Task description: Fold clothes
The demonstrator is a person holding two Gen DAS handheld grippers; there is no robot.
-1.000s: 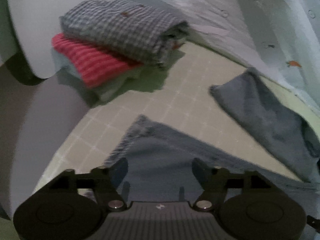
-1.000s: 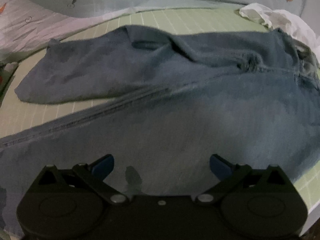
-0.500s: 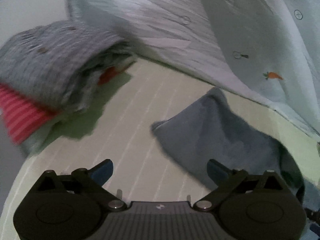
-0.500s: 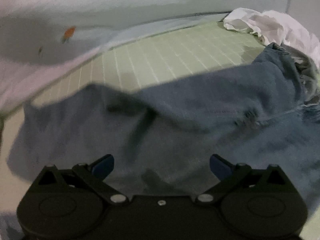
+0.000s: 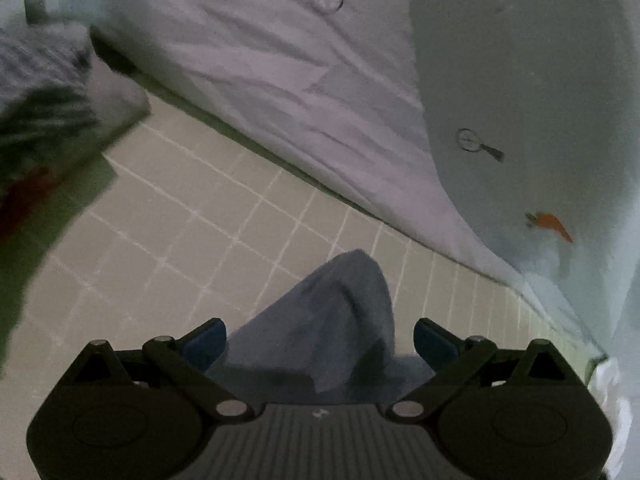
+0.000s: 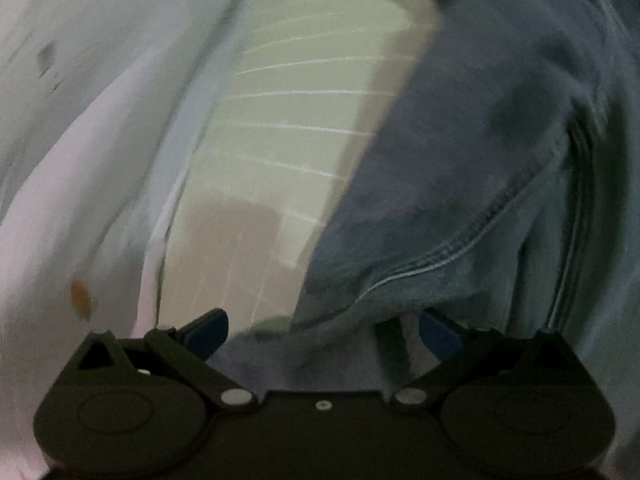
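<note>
Across the bed's checked green sheet (image 5: 208,216), with the pale printed quilt (image 5: 500,92) banked up from 11 to 3 o'clock, the blue jeans (image 6: 472,184) are the largest thing to fold. In the right wrist view their bulk fills 12 to 4 o'clock, the stitched seam running from about 2 o'clock down toward 6. One trouser leg end (image 5: 340,312) pokes up at 12 o'clock between the spread fingers of the left hand-held gripper (image 5: 320,340), its long axis pointing straight away; nothing is pinched. The right hand-held gripper (image 6: 324,334) is likewise released over denim, though blur makes contact hard to judge. The left looks nearer to that leg end.
</note>
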